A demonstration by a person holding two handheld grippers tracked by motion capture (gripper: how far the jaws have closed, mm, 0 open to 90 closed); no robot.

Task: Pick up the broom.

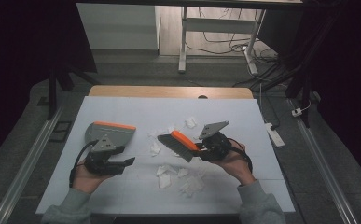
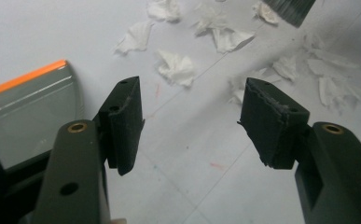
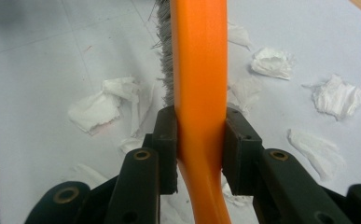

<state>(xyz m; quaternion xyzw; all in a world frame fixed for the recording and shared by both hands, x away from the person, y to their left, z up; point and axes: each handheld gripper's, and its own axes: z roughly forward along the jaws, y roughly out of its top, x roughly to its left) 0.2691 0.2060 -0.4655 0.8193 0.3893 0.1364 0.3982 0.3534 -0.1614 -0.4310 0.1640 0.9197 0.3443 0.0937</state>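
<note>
**Brush gripped, dustpan loose: sweep not yet set up**

R gripper (image 1: 200, 148) pinches the brush (image 1: 180, 145) by its orange handle; in the right gripper view the pads (image 3: 165, 140) press both sides of the handle (image 3: 200, 84), bristles on the far side. Brush hangs over the table's middle, long axis running from the R hand up-left toward the dustpan, bristle end lowest and nearest the scraps.

L gripper (image 1: 124, 162) is spread w/ nothing between the jaws; the left gripper view shows bare table (image 2: 187, 154) in the gap. Dustpan (image 1: 110, 133) lies flat just beyond and left of it, toward the table's left edge, orange lip on the far side. In the left gripper view its grey body (image 2: 29, 112) sits off the left jaw, not between the pads.

Paper scraps (image 1: 169, 170) are scattered mid-table, between the two hands, some toward the near edge, some toward the far edge by the brush.

Key relation: dustpan is left of the L gripper, closest to that hand; scraps lie right of the pan. Judgement: L hand needs to swing left and take the pan before the brush can push scraps leftward into it.
</note>
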